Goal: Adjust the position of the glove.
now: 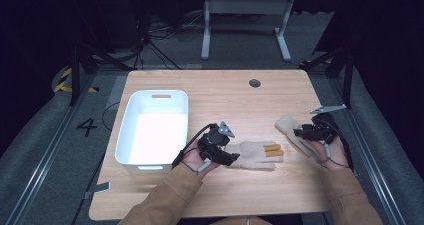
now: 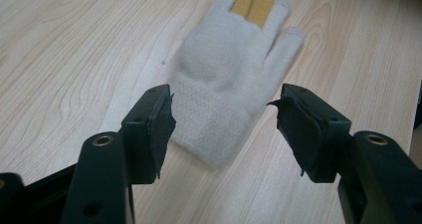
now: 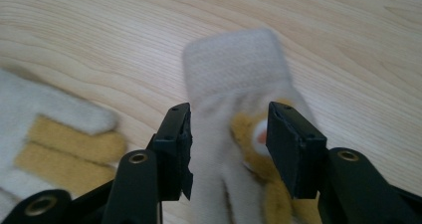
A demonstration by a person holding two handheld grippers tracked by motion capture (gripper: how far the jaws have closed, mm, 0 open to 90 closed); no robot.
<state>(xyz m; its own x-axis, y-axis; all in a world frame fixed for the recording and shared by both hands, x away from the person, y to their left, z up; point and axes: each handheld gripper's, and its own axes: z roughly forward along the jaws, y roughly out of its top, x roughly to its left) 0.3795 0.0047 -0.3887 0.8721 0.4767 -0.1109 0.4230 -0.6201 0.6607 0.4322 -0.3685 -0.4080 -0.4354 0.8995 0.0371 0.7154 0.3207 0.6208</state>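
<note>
Two cream knitted gloves with mustard-yellow patches lie on the wooden table. The left glove lies flat, fingers pointing right. My left gripper is at its cuff. In the left gripper view the jaws stand open, one on each side of the glove's cuff, with a gap at the right pad. The right glove lies near the table's right edge, with my right gripper over it. In the right gripper view this glove runs between the open jaws of my right gripper, cuff pointing away. The other glove's fingers lie at the left.
A white plastic bin stands on the table's left part, close to my left hand. A round cable hole sits near the far edge. Bare wood lies between the bin and the gloves and across the back. Beyond the table is a white desk frame.
</note>
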